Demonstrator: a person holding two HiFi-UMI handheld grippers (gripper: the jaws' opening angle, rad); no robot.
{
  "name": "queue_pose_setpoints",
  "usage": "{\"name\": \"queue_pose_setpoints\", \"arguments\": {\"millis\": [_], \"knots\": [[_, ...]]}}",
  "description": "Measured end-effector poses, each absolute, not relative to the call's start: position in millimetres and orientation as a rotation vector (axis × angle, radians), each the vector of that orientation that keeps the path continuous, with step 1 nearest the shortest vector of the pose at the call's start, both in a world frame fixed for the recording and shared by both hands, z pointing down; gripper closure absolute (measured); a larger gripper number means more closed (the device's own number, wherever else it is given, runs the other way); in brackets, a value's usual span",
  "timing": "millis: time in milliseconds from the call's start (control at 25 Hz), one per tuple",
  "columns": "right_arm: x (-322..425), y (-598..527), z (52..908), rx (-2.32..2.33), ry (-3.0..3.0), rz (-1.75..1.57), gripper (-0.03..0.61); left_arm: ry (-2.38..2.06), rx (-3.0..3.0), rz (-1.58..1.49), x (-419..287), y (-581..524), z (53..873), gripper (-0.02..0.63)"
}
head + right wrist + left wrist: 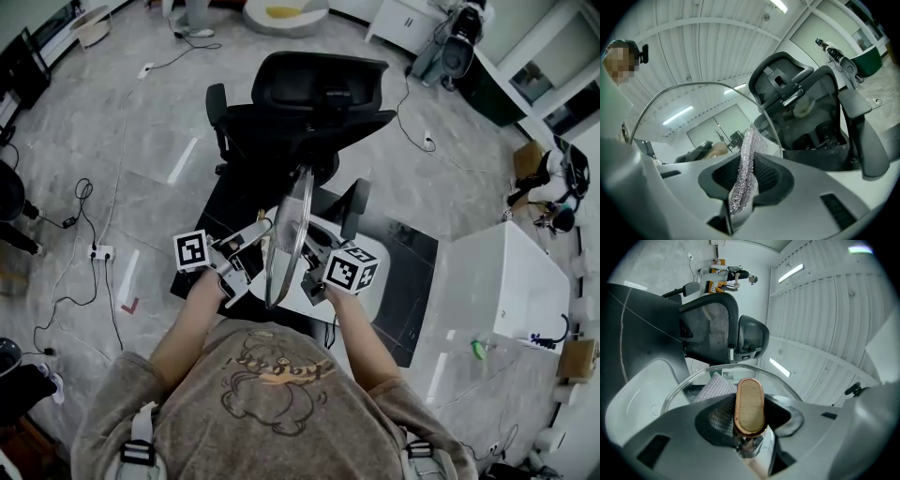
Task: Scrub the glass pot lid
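1. left gripper point(750, 423): its jaws are clenched on the oblong wooden knob point(749, 399) of the glass pot lid point(287, 236). the lid stands up on edge in the air over the middle of the small white table point(371, 299), not resting on it.
2. the lid looks stiff, rather heavy and slick, breakable glass inside a metal rim. the knob seems the one safe hold, and it wants a firm clamp, since scrubbing pushes sideways on the pane.
3. right gripper point(742, 190): its jaws are pinched on a silvery mesh scrub cloth point(750, 145), soft and limp. the free end lies at the lid's far face, though actual contact cannot be told.
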State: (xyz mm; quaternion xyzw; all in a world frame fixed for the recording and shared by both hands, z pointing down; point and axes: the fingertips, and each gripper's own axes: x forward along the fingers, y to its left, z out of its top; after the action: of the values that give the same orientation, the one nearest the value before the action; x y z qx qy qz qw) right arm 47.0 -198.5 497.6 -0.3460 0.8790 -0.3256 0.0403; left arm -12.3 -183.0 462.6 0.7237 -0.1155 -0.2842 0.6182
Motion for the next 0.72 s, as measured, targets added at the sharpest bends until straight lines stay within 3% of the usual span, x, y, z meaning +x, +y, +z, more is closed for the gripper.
{"name": "queue_pose_setpoints", "arguments": {"millis": [400, 720], "knots": [[24.9, -150.9, 535.5, -0.938, 2.778, -1.162, 0.486, -0.330, 1.637, -0.676, -22.5, -192.2, 474.3, 0.436], [18.6, -119.2, 514.3, -0.806, 2.770, -1.203, 0.486, -0.357, 1.625, -0.678, -29.9, -191.0, 483.7, 0.436]]}}
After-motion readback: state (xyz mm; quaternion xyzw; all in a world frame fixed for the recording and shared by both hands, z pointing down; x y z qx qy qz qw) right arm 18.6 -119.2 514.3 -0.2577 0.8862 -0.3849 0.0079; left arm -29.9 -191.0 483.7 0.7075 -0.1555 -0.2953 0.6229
